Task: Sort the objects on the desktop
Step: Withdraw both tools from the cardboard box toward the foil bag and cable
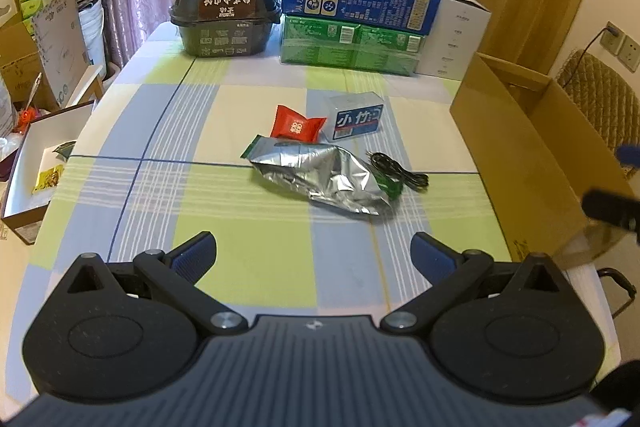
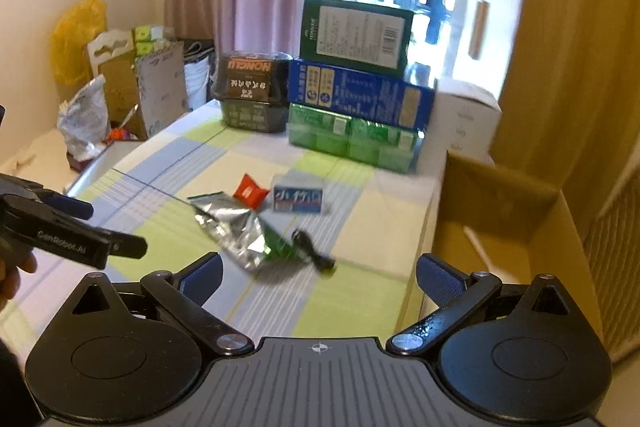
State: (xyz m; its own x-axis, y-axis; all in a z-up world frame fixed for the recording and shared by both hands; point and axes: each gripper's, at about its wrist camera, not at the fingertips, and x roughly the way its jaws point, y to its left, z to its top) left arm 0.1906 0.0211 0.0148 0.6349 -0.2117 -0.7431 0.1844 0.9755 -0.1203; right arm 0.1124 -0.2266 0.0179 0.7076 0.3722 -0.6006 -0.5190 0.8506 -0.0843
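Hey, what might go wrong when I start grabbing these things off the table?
The black cable touches the crumpled foil bag, so lifting either could drag the other. The red packet sits tight between the bag and the small blue box, so the wide-open left tongs might catch two items. Right tongs are open too.

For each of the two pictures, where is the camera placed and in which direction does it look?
Left wrist: on the left gripper, jaws open, looking along the checked tablecloth at the crumpled silver foil bag.
Right wrist: on the right gripper, jaws open, higher and further right, over the open brown cardboard box; the left gripper and a hand show.
Shared: foil bag, red sachet, black cable, stacked boxes.
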